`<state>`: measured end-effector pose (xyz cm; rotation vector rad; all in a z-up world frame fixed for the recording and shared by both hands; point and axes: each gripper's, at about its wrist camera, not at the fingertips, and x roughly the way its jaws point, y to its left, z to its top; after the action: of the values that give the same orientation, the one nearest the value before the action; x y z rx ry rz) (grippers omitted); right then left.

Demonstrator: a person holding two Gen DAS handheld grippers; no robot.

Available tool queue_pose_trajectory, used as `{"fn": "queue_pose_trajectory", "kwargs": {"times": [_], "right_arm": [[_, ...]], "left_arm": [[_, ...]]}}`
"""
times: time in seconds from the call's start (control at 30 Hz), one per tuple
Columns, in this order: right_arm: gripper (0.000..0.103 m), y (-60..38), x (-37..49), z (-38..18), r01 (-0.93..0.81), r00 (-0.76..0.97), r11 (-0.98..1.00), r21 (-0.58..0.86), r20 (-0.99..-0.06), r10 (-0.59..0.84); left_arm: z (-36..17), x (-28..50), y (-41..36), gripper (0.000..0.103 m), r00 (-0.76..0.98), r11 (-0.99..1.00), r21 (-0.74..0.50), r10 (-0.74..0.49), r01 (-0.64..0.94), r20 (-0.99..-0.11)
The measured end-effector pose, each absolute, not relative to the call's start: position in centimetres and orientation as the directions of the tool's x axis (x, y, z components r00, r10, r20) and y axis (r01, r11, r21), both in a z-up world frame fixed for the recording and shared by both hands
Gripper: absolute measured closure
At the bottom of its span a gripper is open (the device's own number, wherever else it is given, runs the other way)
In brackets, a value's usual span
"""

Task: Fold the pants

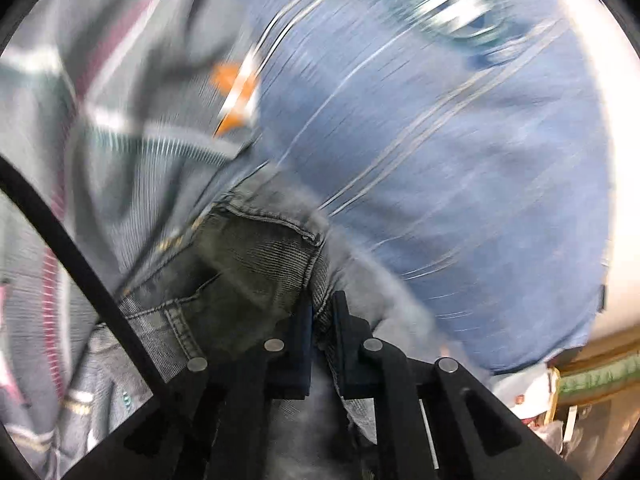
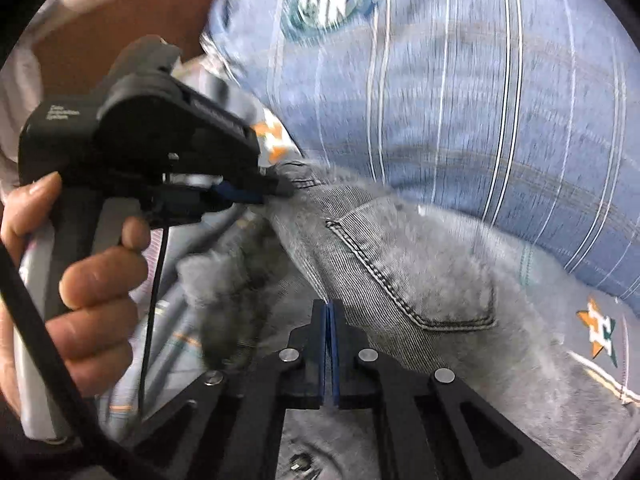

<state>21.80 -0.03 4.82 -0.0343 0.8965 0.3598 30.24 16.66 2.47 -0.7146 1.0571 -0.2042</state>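
Grey denim pants (image 2: 400,264) hung bunched over blue striped bedding (image 2: 480,100) | left gripper (image 1: 322,320) pinched waistband; right gripper (image 2: 329,320) pinched pocket-side denim | no neat fold visible; folding mostly left

Support surface was a bed covered in a blue sheet (image 2: 460,120) with thin white stripes and team-logo prints: a round teal emblem (image 2: 332,0), orange star logos (image 2: 598,328). Grey jeans (image 2: 400,264) lay directly on it, back pocket facing up. Left wrist view was motion-blurred, same sheet (image 1: 440,160) visible under the jeans (image 1: 256,256).
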Motion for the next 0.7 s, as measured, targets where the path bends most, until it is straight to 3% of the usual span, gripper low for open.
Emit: {"fn": "queue_pose_trajectory", "kwargs": {"times": [0.1,0.23,0.37,0.5,0.63,0.67,0.7], "right_arm": [[0.101,-0.1,20.0,7.7,-0.339,0.604,0.932,0.129,-0.729,0.321],[0.101,0.3,17.0,9.4,-0.378,0.612,0.913,0.154,-0.698,0.371],[0.101,1.8,16.0,5.5,-0.393,0.537,0.901,0.182,-0.75,0.386],[0.101,3.9,16.3,-1.0,-0.378,0.423,0.907,0.188,-0.836,0.35],[0.099,2.8,15.7,-1.0,-0.338,0.417,0.902,0.268,-0.816,0.399],[0.099,2.4,15.7,-0.8,-0.324,0.424,0.902,0.285,-0.808,0.408],[0.09,2.3,15.8,-0.9,-0.323,0.416,0.902,0.288,-0.813,0.408]], "left_arm": [[7.4,26.5,17.2,0.095,0.556,0.792,-0.602,-0.46,-0.096,-0.693],[9.2,22.9,17.2,0.095,0.547,0.853,-0.515,-0.394,-0.081,-0.739],[5.1,21.9,16.8,0.095,0.479,0.918,-0.368,-0.259,-0.147,-0.839],[-2.4,23.5,17.0,0.095,0.265,0.942,-0.207,-0.136,-0.263,-0.955],[-1.3,22.3,17.8,0.093,0.325,0.929,-0.254,-0.16,-0.27,-0.932],[-1.1,22.3,17.5,0.089,0.339,0.937,-0.217,-0.118,-0.273,-0.933],[-1.3,22.5,17.3,0.074,0.333,0.942,-0.19,-0.092,-0.275,-0.938]]}}
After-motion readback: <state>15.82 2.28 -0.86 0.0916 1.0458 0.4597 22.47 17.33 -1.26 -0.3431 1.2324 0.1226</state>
